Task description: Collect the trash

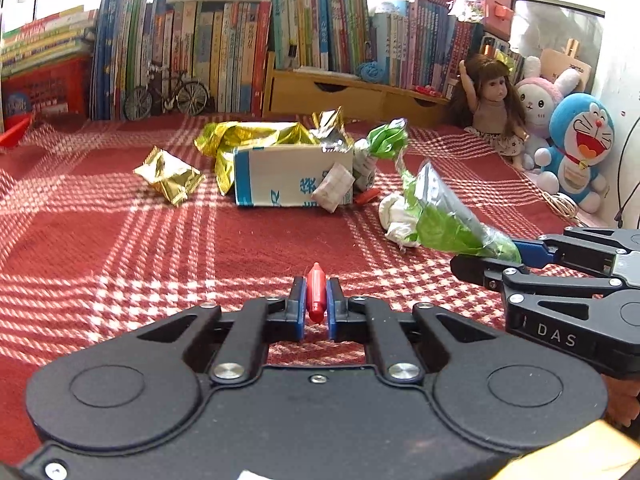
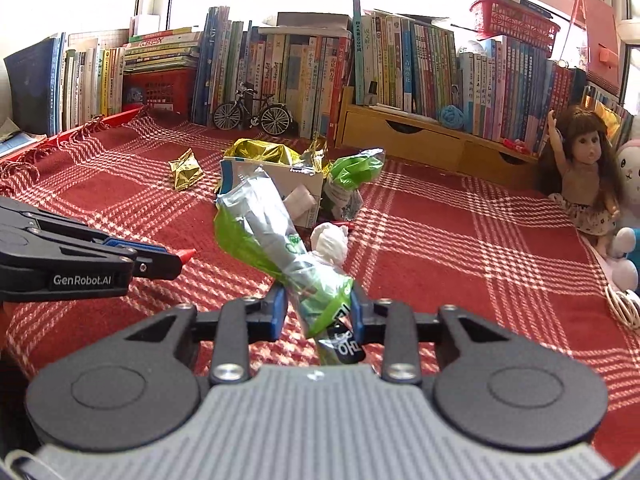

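Observation:
My left gripper (image 1: 316, 300) is shut on a small red crayon-like stick (image 1: 316, 294) that points forward between its blue pads; its red tip (image 2: 186, 255) also shows in the right wrist view. My right gripper (image 2: 318, 304) is shut on a crumpled green and silver wrapper (image 2: 260, 224), which sticks up and to the left; in the left wrist view the same wrapper (image 1: 444, 208) hangs from that gripper at right. A cardboard box (image 1: 292, 176) stuffed with gold and green wrappers stands mid-table. A gold wrapper (image 1: 170, 178) lies left of it and a white paper wad (image 1: 394, 216) lies right.
A red checked cloth (image 1: 120, 240) covers the table. Books (image 1: 224, 52), a toy bicycle (image 1: 166, 96) and wooden drawers (image 1: 340, 94) line the back. A doll (image 1: 494, 100) and plush toys (image 1: 576, 148) sit at the right edge. A red bit (image 1: 368, 196) lies by the box.

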A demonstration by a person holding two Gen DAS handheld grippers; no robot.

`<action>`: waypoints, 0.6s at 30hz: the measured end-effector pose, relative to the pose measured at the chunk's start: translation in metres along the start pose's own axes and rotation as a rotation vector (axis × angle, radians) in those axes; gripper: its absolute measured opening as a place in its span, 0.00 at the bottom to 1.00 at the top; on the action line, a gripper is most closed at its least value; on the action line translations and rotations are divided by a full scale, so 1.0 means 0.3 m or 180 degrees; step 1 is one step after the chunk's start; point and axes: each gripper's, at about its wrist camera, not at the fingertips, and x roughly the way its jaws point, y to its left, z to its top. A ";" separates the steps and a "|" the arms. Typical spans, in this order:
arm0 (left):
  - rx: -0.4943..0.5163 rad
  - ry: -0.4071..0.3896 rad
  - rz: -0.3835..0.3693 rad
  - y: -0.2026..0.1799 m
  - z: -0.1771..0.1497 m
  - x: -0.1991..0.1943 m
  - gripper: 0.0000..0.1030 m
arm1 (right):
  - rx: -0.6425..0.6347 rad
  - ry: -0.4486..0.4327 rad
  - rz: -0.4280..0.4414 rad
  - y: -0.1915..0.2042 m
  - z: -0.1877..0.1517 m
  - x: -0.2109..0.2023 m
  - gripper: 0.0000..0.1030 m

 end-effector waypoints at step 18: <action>-0.0012 -0.0076 -0.0065 -0.029 -0.111 -0.276 0.09 | 0.0026 0.0157 0.0379 0.044 -0.105 -0.190 0.37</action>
